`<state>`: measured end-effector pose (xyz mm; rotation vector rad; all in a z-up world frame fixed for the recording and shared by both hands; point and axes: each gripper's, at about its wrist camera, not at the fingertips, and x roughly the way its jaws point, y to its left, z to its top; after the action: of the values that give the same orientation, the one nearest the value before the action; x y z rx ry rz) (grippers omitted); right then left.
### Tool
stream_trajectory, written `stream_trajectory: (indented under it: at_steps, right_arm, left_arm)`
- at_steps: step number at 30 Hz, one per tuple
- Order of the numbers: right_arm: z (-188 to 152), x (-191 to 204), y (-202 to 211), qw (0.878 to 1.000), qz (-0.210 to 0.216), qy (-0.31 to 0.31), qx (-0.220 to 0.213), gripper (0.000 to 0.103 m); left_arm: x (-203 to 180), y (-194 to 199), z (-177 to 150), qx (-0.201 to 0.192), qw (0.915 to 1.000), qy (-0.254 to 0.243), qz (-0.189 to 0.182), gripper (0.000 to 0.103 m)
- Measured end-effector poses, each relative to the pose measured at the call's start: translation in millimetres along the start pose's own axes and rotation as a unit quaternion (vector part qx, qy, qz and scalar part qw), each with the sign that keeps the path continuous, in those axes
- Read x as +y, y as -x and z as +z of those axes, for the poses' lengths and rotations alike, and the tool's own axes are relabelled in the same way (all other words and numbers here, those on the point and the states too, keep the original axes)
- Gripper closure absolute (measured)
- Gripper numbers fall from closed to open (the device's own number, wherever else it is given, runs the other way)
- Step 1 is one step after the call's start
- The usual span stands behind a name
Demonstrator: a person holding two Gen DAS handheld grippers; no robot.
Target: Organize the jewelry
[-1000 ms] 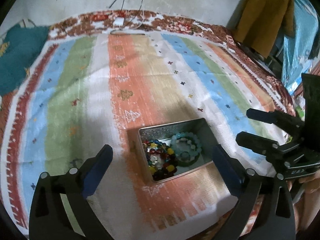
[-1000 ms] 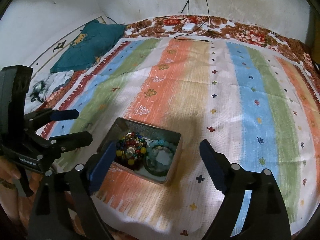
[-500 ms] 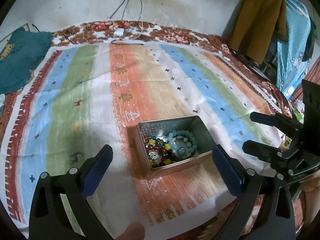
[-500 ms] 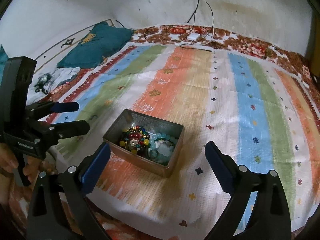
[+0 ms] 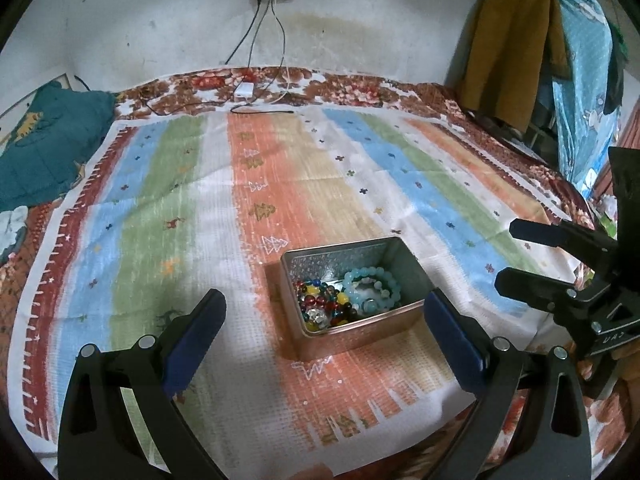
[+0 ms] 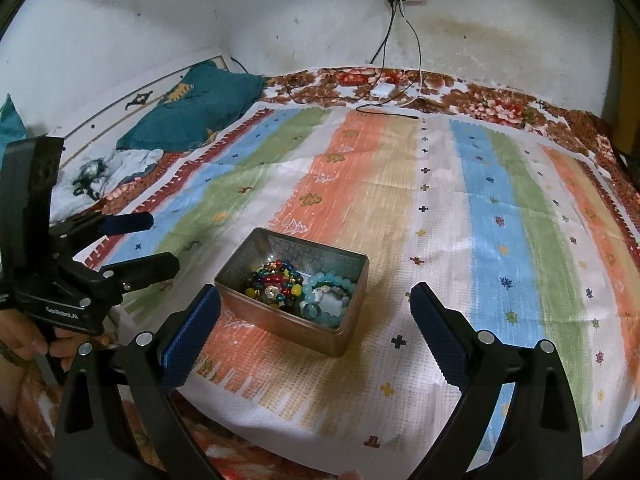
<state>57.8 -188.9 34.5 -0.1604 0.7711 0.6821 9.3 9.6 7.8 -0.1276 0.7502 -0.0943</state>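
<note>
A rectangular metal tin (image 5: pixel 360 336) (image 6: pixel 280 324) stands open on a striped cloth. Inside lie a multicoloured bead bracelet (image 5: pixel 322 306) (image 6: pixel 274 280) and a turquoise bead bracelet (image 5: pixel 370 286) (image 6: pixel 326 296). My left gripper (image 5: pixel 322 320) is open and empty, its fingers wide to either side of the tin, held back above the cloth's near edge. It also shows in the right wrist view (image 6: pixel 150 240). My right gripper (image 6: pixel 314 314) is open and empty, likewise straddling the tin from the near side. It also shows in the left wrist view (image 5: pixel 508 254).
The striped cloth (image 5: pixel 200 200) (image 6: pixel 500 220) covers a floral bedspread. A teal pillow (image 5: pixel 44 148) (image 6: pixel 196 116) lies at the far left. A white charger with cables (image 5: pixel 245 89) (image 6: pixel 383 91) lies by the wall. Hanging clothes (image 5: pixel 520 48) stand at the right.
Both grippers have pulled back and risen away from the tin, so more of the bed and wall shows. Both stay open and empty. The tin and bracelets have not moved.
</note>
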Motion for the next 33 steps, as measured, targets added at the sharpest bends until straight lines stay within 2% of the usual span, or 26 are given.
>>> stream_trajectory:
  at_steps: [33]
  right_arm:
    - [-5.5,1.2,-1.7,1.0,-0.007,0.002,0.003,0.007]
  left_arm:
    - [-6.7,0.0,-1.7,0.005,0.9999,-0.015,-0.007,0.006]
